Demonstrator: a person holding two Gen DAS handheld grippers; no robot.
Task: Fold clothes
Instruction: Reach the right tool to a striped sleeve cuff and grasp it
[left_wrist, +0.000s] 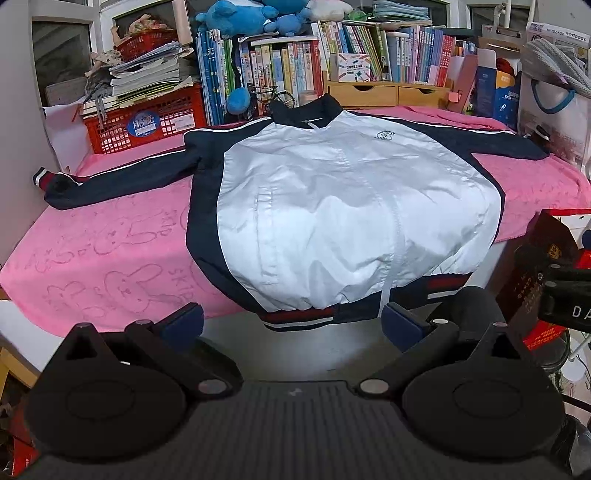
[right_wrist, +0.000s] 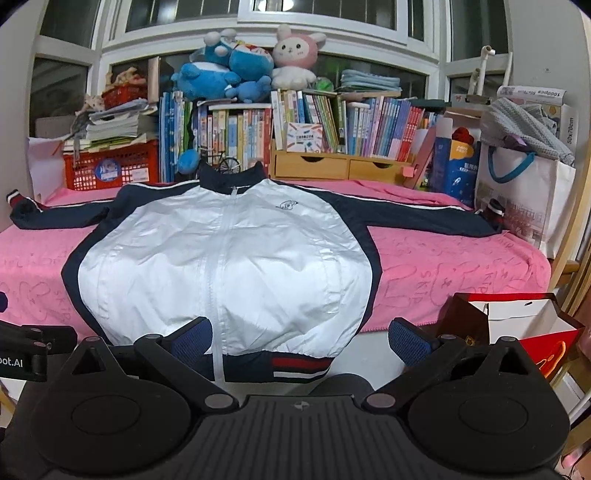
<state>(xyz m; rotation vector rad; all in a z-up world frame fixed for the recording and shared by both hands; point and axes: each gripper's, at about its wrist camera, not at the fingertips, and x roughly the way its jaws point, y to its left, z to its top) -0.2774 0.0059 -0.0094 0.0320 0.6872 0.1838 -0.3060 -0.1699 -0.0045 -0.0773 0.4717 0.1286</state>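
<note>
Both grippers hang before the jacket hem with jaws wide apart, holding nothing: left gripper (left_wrist: 291, 323), right gripper (right_wrist: 301, 338). Beyond them the white and navy jacket (right_wrist: 225, 266) lies flat, sleeves spread, on a pink blanket (right_wrist: 443, 258).

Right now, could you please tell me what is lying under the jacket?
The jacket lies spread flat on a pink towel with bunny patterns, its hem hanging over the near edge. Whatever lies beneath the jacket's body is covered and cannot be seen.
</note>
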